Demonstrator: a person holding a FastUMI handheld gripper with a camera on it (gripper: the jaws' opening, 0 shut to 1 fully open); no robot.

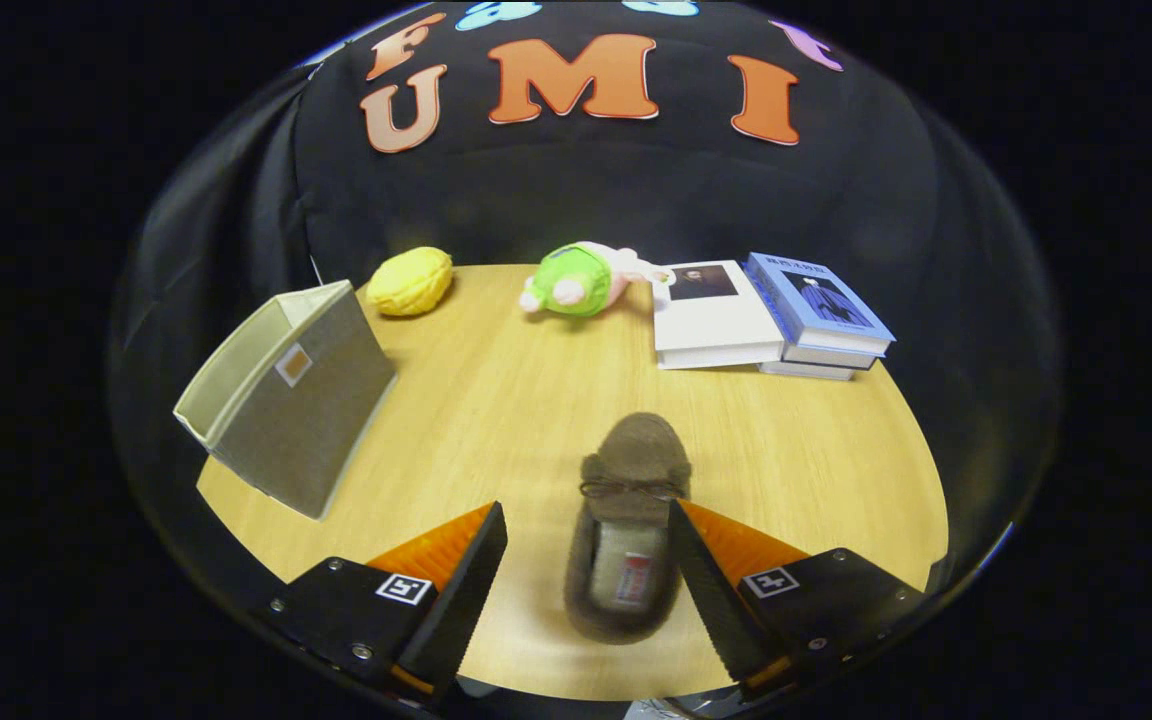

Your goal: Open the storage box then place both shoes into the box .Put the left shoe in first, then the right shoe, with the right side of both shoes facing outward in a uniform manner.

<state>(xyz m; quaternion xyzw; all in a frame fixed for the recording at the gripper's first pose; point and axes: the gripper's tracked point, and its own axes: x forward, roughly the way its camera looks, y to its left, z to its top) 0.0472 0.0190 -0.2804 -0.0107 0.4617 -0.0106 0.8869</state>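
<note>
Now brown fuzzy slipper (631, 520), bow on top, between wide-open, empty hand-held gripper (588, 520) fingers.

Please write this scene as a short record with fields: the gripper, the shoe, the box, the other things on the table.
gripper: open, fingers on either side of the shoe, one near its edge, contact unclear
shoe: brown slipper with a small bow, lying on the table between the fingers, toe pointing away
storage box: grey fabric box, beyond the left finger, tilted, its opening facing away from the shoe
table: round wooden top
far side: yellow plush, green and pink plush toy, white book beside blue book lying on another book
</note>
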